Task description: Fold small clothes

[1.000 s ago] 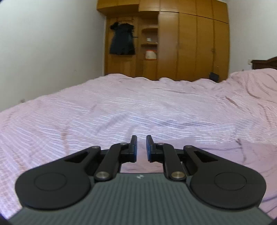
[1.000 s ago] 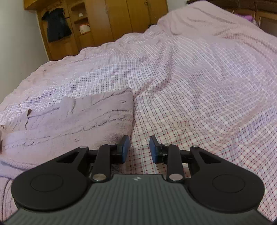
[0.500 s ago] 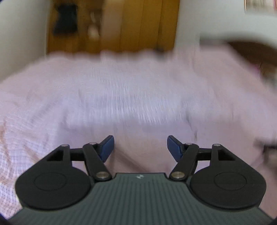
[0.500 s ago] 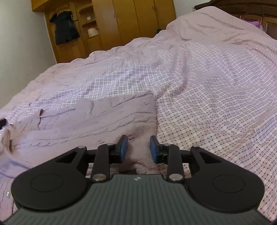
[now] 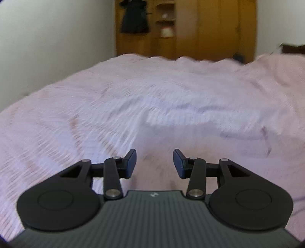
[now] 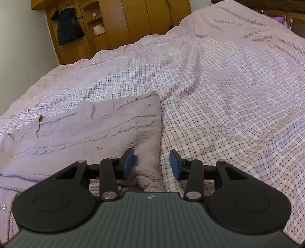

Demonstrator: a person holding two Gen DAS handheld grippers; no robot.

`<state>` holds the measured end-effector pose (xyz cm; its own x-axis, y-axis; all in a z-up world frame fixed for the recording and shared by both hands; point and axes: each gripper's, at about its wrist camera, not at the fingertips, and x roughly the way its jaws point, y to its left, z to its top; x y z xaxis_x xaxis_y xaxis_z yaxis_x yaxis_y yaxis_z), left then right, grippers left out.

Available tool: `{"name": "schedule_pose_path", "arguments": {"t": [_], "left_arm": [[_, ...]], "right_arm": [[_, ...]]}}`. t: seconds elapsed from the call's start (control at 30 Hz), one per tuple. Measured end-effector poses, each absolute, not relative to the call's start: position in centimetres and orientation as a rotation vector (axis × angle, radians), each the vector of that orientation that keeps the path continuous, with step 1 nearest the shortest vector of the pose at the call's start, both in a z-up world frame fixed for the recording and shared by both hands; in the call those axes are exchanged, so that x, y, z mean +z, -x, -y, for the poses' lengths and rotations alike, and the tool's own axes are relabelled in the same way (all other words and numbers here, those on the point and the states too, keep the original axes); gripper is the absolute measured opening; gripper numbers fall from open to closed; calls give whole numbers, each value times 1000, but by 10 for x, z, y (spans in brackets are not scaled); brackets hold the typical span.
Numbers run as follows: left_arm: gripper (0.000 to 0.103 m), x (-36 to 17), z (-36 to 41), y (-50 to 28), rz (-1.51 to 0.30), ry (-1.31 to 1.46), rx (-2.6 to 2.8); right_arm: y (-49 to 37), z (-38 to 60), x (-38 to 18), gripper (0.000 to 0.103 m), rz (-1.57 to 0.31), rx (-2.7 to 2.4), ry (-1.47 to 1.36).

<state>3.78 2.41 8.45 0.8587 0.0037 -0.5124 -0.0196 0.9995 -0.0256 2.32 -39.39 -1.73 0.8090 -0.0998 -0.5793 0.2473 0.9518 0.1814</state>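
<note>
A pale lilac knitted sweater (image 6: 91, 131) lies spread on the checked bedspread (image 6: 228, 95), with its right edge running down toward me. My right gripper (image 6: 151, 165) is open and empty, its jaws straddling the near right corner of the sweater just above the cloth. My left gripper (image 5: 154, 164) is open and empty over pale pink fabric (image 5: 162, 152); the left wrist view is motion-blurred, so I cannot tell if that is sweater or bedspread.
The bed fills both views. A wooden wardrobe (image 6: 118, 24) with a dark garment (image 6: 69, 28) hanging on it stands beyond the far edge. A white wall (image 5: 47, 42) runs along the left. A dark headboard (image 6: 282, 11) is at the far right.
Both grippers have opened from nearly shut. The right one has shifted left over the sweater's corner. The left one swung about and still shows blur.
</note>
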Motion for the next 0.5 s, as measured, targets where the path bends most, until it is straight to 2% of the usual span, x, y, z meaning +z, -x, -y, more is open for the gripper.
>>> {"name": "schedule_pose_path", "arguments": {"t": [0.1,0.17,0.3,0.4,0.43,0.5], "left_arm": [[45,72,-48,-69,-725,197,-29],[45,60,-57,-73,-760,292,-13],[43,59,-22,-52,-702,4,-43],[16,55,-14,-41,-696,-27,-77],[12,55,-12,-45,-689,-19,-76],[11,61,-13,-44,-656,13,-77]], "right_arm": [[-26,390,-19,47,-601,-192,-233],[-27,389,-20,48,-600,-189,-220],[-27,398,-22,54,-609,-187,-240],[-26,402,-23,55,-611,-179,-267],[-25,403,-23,56,-611,-178,-266],[-23,402,-23,56,-608,-177,-266]]}}
